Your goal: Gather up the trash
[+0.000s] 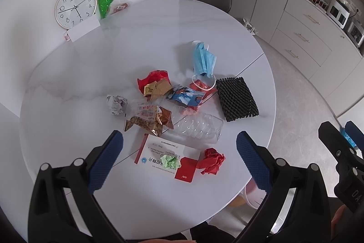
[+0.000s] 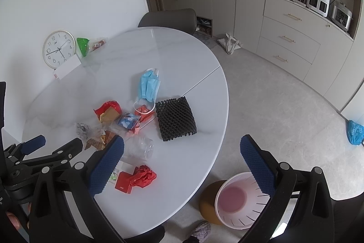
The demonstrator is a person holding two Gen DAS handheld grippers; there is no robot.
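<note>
I see a pale marbled table, a light-blue mask, a black lattice-patterned foam net, crumpled red paper and a pink bin.

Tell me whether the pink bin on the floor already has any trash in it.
No: in the right wrist view the pink bin shows only its bare bottom.

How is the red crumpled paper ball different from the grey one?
The red paper ball is bright red; the grey paper ball is pale with dark print.
The red paper ball lies near the table's front edge, touching a small red box; the grey paper ball lies farther in, at the pile's left side.
Both are scrunched paper resting on the table, neither held.
</note>
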